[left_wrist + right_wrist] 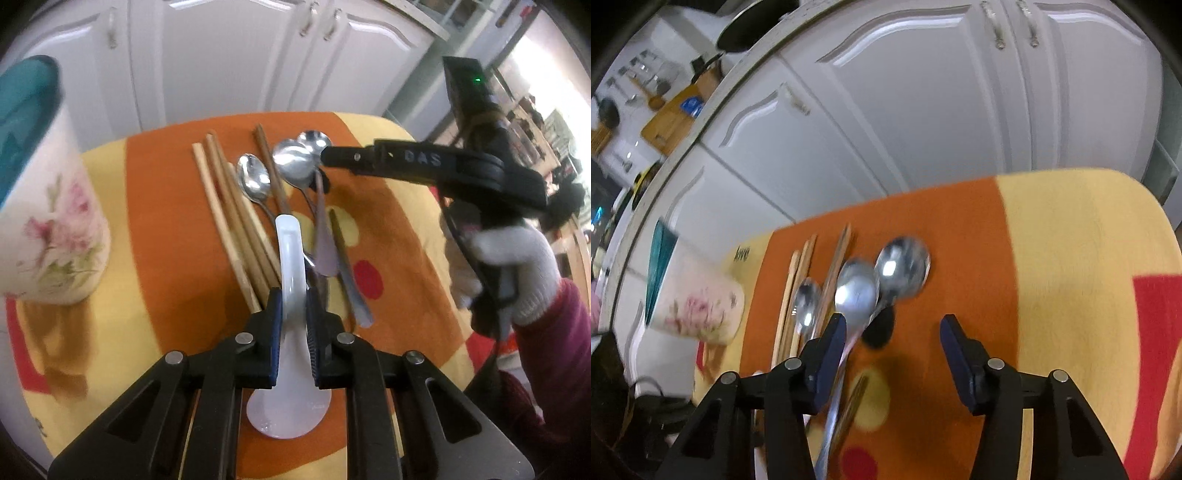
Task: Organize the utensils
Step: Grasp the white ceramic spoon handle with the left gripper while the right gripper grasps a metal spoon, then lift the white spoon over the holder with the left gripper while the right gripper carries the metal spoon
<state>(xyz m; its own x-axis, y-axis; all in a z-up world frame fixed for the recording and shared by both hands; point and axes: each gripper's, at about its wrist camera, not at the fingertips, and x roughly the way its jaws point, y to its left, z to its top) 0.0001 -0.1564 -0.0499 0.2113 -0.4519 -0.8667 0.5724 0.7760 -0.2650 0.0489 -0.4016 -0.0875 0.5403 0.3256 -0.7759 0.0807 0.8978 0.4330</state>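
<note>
My left gripper (293, 297) is shut on the handle of a white ceramic spoon (291, 251); its bowl lies near me, under the fingers. Beyond it lie three metal spoons (253, 179), several pale chopsticks (229, 206) and a dark chopstick (271, 170) on the orange and yellow cloth (155, 229). My right gripper (892, 326) hangs open just over the metal spoons. Its left finger (833, 343) is beside the handle of the middle spoon (855, 291), and nothing is pinched. From the left wrist view that gripper (327, 157) reaches in from the right, held by a gloved hand (517, 273).
A floral cup with a teal inside (55, 221) stands at the left of the cloth, also visible as the cup (698, 310) in the right wrist view. White cabinet doors (923, 110) rise just behind the table's far edge. More flatware handles (351, 280) lie right of the white spoon.
</note>
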